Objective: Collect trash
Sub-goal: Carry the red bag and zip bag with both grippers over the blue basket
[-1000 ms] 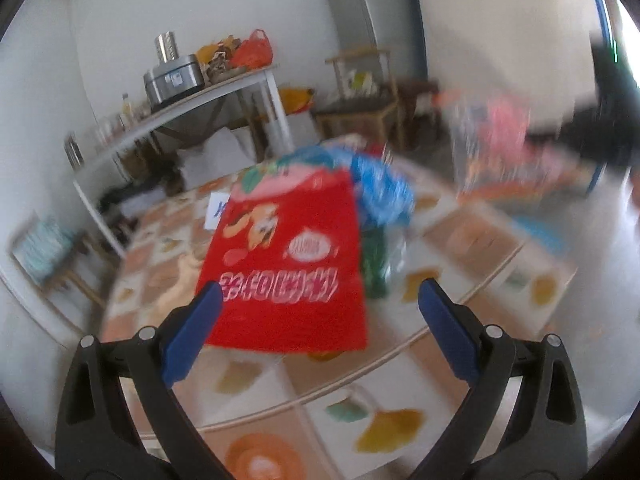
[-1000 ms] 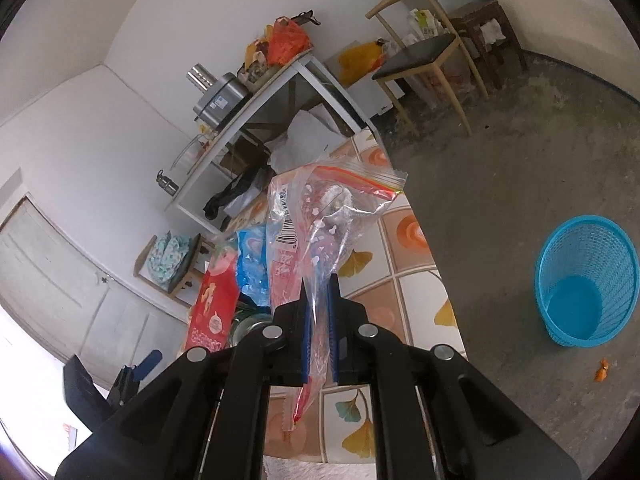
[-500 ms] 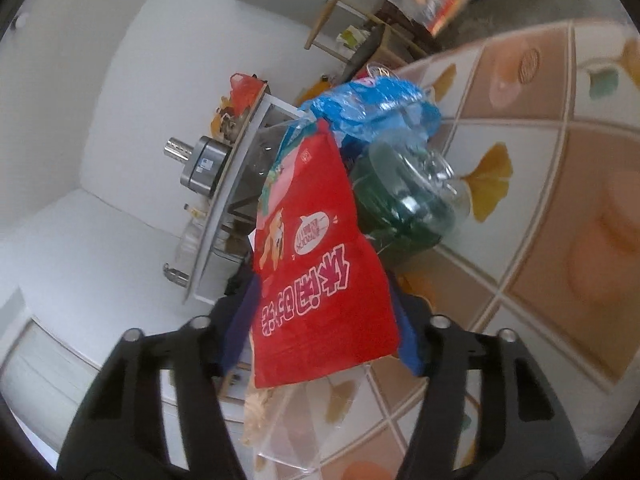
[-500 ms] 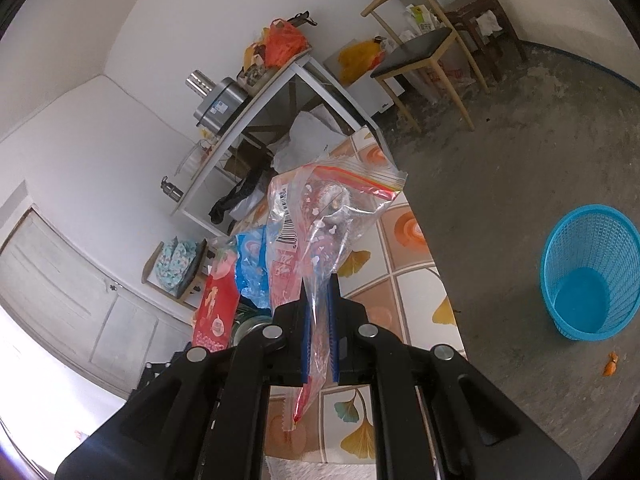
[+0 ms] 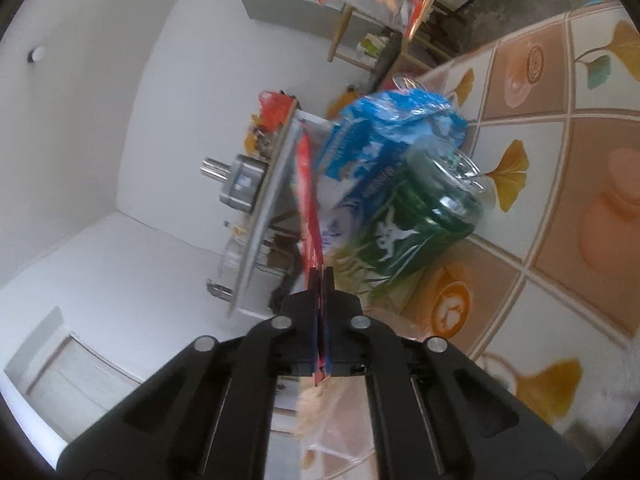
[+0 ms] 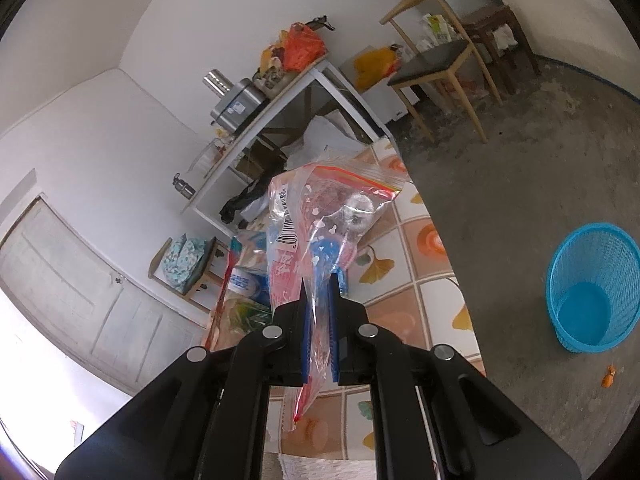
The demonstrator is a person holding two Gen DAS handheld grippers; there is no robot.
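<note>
Now the left tool [image 5: 321,280] is pinching the red snack bag [image 5: 307,196], seen edge-on, its long axis running straight away from the jaws above the tabletop [image 5: 580,184]. Similarly, the right tool [image 6: 320,284] pinches the clear zip bag [image 6: 320,216], which rises ahead.

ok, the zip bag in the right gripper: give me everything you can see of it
The zip bag is clear, crinkled plastic with a red zip strip along its top edge, a barcode sticker on one side and small white printed shapes. It stands up from the right gripper, whose blue pads are shut on its lower part; a corner hangs below the jaws. Reddish wrappers and something clear and rounded show inside. It is held above the table, touching nothing else.
</note>
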